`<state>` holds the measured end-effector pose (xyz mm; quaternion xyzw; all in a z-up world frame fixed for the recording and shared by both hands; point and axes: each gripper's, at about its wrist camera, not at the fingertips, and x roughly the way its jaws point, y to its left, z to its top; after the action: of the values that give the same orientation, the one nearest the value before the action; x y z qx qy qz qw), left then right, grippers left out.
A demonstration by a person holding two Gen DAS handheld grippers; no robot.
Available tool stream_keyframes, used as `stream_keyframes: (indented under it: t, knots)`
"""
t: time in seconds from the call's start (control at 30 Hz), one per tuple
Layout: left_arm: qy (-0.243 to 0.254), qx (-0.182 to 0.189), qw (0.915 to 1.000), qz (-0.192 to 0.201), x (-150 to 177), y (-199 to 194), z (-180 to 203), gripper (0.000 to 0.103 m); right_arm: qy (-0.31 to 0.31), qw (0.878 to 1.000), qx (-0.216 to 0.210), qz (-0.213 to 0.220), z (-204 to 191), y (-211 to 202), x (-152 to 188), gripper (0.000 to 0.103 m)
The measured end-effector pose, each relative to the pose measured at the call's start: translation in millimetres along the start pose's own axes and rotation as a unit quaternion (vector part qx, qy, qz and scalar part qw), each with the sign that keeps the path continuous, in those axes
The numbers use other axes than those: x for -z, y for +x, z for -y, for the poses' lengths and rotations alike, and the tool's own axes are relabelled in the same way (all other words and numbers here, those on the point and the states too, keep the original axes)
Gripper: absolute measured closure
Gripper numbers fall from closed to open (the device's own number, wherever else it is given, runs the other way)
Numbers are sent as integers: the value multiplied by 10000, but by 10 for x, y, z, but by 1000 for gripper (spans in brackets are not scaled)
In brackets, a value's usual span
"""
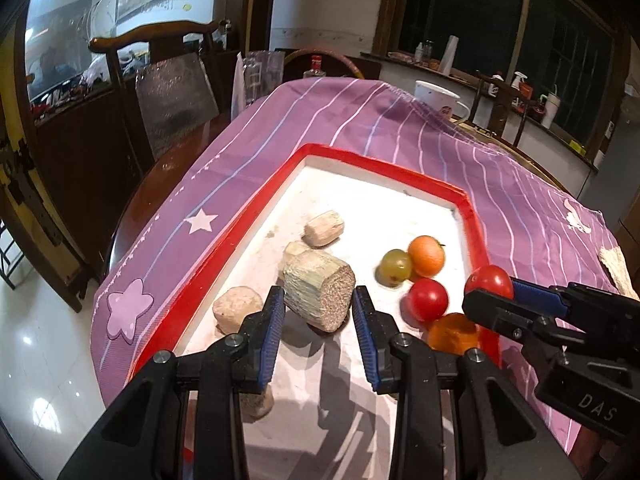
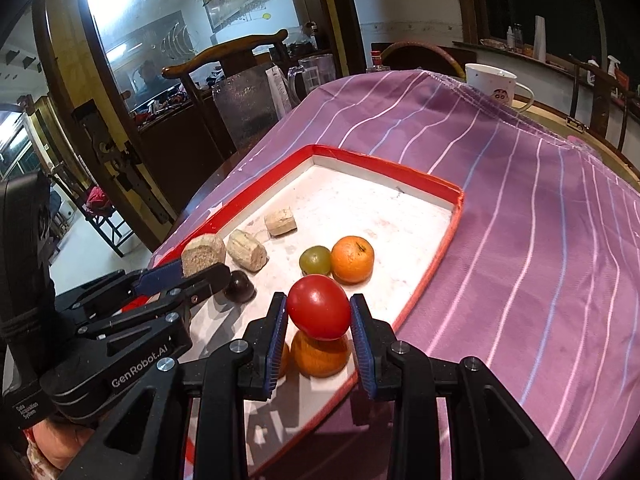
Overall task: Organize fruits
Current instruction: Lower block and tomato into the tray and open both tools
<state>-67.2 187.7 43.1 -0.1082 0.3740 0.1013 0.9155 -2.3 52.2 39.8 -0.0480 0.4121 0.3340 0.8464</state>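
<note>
Right gripper [image 2: 319, 314] pinches the smooth, bruisable red tomato [image 2: 319, 306] at its widest; left gripper [image 1: 319, 304] clamps the stiff, fibrous cane piece [image 1: 319, 294].

Both grippers are black with ribbed blue fingers [image 1: 273, 320], silver screws and white "GenRobot.AI" lettering.

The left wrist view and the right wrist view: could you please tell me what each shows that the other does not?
Only the left wrist view shows a second red tomato lying in the tray. Only the right shows a dark round fruit. Both share the red-rimmed tray, green grape, orange, the cane chunk held in the left gripper and the tomato held in the right gripper.
</note>
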Motion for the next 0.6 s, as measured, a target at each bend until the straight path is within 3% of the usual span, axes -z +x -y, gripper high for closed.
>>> stream_keyframes:
  t: [0.23,0.4,0.6]
  knots:
    - [-79,31,9999,-106,-16,102,-31,69,12,10000,-49,-20,-10,195,-140,69]
    - [-130,16,9998,-129,-11,134,-58,69,-86,9994,-306,-167,-97,363,-277,69]
    - [-218,81,9997,-102,-5,139,-85,69,-391,9985,-115,-375,-228,631,-439,69]
